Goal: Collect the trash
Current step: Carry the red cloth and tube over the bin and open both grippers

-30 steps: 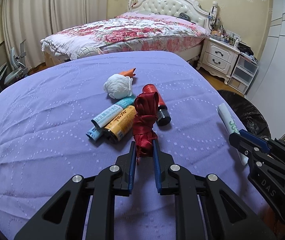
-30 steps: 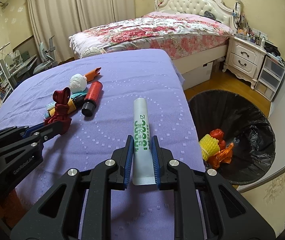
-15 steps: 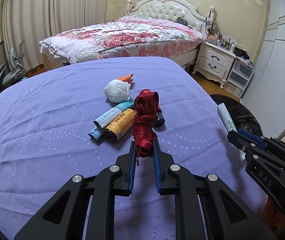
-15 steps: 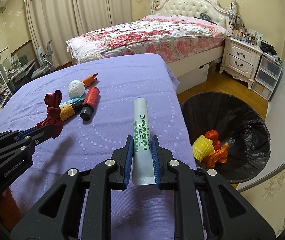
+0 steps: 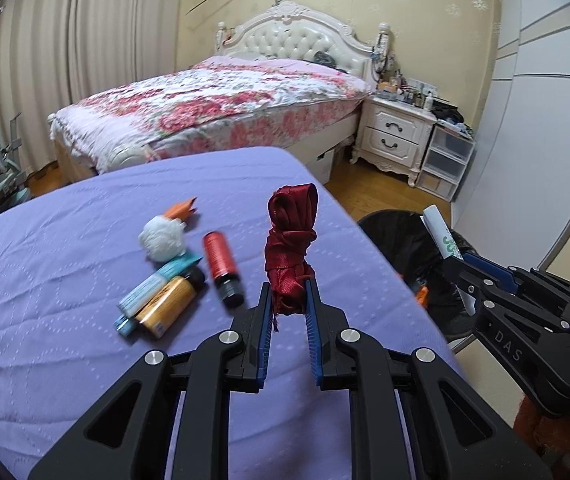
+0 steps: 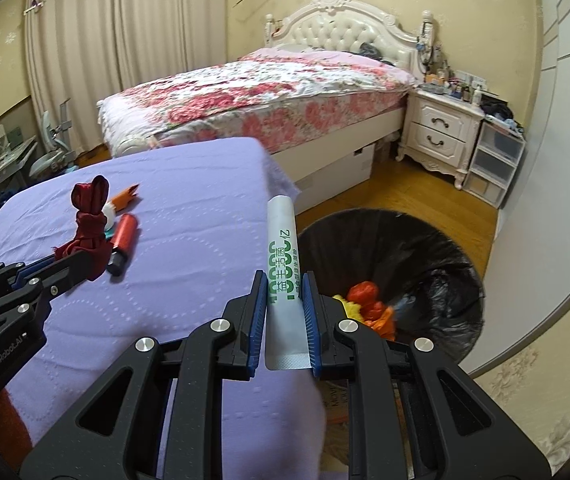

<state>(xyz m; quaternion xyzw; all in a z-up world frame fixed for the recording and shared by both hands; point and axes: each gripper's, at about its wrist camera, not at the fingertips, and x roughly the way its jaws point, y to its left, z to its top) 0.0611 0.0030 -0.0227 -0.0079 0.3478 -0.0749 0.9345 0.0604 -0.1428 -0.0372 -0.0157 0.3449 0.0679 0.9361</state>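
Right wrist: right tongs (image 6: pixel 284 308) grip tube (image 6: pixel 283 276) beside bin (image 6: pixel 437 240).

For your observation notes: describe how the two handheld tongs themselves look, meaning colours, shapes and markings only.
Both tongs, left and right, are matte black frames with triangular cut-outs and silver round bolts. Each finger carries a ribbed blue pad. White lettering shows on the sides: "GenRobot.AI" on the left, "DAS" on the right. No cables or sleeves are visible.

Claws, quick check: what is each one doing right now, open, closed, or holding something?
Left claw: closed on the dark red ribbon bundle.
Right claw: closed on the white tube with green print.
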